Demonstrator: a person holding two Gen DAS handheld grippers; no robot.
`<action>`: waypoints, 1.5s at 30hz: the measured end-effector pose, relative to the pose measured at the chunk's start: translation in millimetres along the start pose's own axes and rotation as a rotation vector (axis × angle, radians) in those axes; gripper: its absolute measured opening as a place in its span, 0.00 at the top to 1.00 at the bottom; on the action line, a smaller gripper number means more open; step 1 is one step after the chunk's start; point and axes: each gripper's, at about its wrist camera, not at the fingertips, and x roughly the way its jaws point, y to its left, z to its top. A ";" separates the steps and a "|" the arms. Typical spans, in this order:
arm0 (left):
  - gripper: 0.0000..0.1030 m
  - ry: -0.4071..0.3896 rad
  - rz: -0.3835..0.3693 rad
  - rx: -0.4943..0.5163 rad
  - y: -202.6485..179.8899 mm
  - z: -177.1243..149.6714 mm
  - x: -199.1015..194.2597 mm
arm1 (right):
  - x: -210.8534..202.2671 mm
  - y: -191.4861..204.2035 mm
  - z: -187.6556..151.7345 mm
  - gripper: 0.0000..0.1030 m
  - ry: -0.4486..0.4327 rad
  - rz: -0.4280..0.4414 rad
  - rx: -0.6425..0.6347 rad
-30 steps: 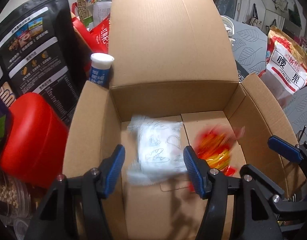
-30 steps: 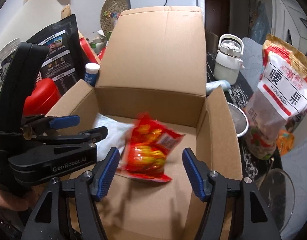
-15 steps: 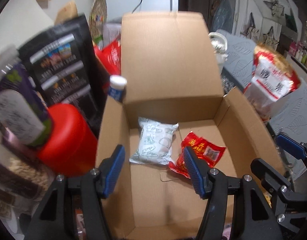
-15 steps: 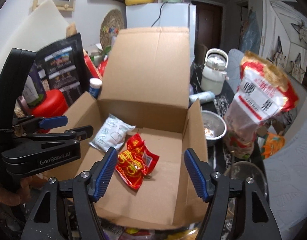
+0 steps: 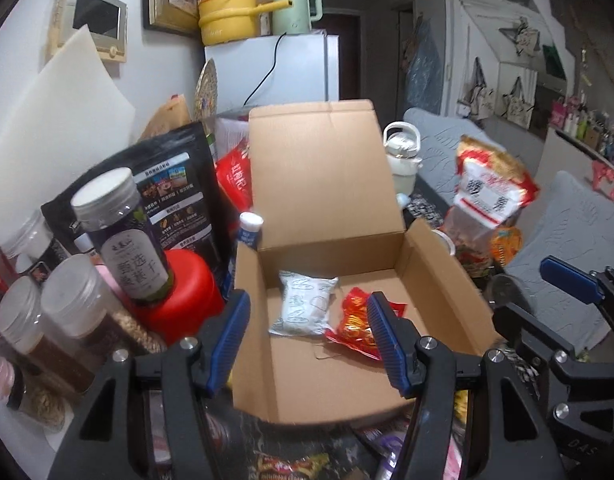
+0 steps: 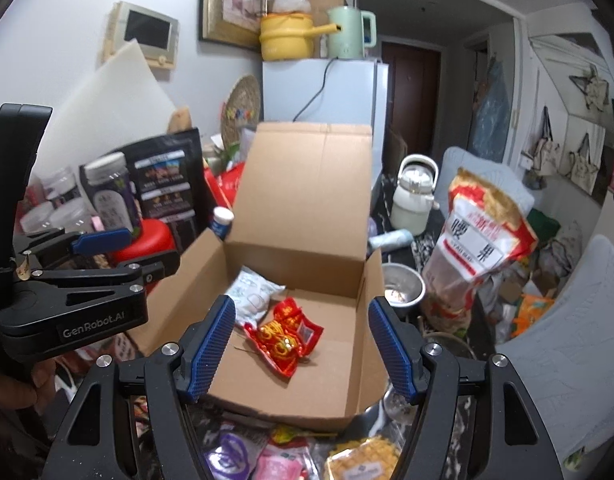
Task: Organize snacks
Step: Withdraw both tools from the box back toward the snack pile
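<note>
- While your left gripper (image 5: 309, 338) hangs above the near edge of the cardboard box (image 5: 439, 272), its blue pads stand apart with nothing pressed between them.
- Your right gripper (image 6: 301, 342) is likewise parted and empty; its jaws have just been opening a little further, and no snack sits in their grip.
- Look at the box floor: the white snack packet (image 5: 305, 308) lies flat at about 10 o'clock from the floor's middle, close to the left wall.
- Just beside it, at its 3 o'clock in the left wrist view, lies the red and yellow snack packet (image 6: 285, 330); the two edges meet or overlap slightly, and you cannot tell which from here.
- Behind the packets, the box's rear flap (image 6: 307, 184) stands upright at 12 o'clock.
- At 9 o'clock from the box you have a red lidded tub (image 5: 183, 292) with a purple-labelled jar (image 5: 123, 236) standing on it, and a black pouch (image 5: 175, 192) behind them.
- A small blue-and-white bottle (image 5: 249, 228) stands just outside the box's back left corner.
- At 2 o'clock, well apart from the box, a large red-and-white bag of nuts (image 6: 479, 240) stands upright, with a metal bowl (image 6: 401, 284) between it and the box's right wall.
- At 6 o'clock, below the box's near edge, more wrapped snacks (image 6: 363, 460) lie loose; they are too blurred to tell apart.
</note>
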 end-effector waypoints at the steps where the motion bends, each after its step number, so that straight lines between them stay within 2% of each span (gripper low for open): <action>1: 0.42 -0.012 0.002 0.003 -0.5 -0.7 -7.8 | -9.1 2.0 0.4 0.32 -0.015 -0.001 -0.001; 8: 0.42 -0.046 -0.008 0.011 -0.2 -8.0 -47.7 | -52.0 15.0 1.6 0.30 -0.086 0.003 -0.011; 14: 0.42 -0.051 0.011 0.006 4.7 -20.3 -72.3 | -82.2 25.0 -4.1 0.30 -0.115 0.011 -0.017; 18: 0.42 -0.063 0.017 0.022 5.7 -32.0 -86.9 | -99.5 33.1 -15.5 0.26 -0.127 0.019 -0.015; 28: 0.41 -0.054 -0.019 0.051 4.8 -69.4 -110.5 | -128.2 58.9 -47.6 0.26 -0.137 0.025 -0.043; 34: 0.42 -0.042 -0.031 0.070 3.2 -93.6 -118.1 | -133.7 72.3 -67.8 0.26 -0.121 0.047 -0.047; 38: 0.42 -0.016 -0.056 0.070 4.4 -108.2 -119.8 | -133.4 77.7 -84.2 0.26 -0.096 0.064 -0.029; 45: 0.42 0.024 -0.056 0.087 3.7 -136.3 -112.7 | -123.4 79.8 -115.3 0.26 -0.034 0.091 0.011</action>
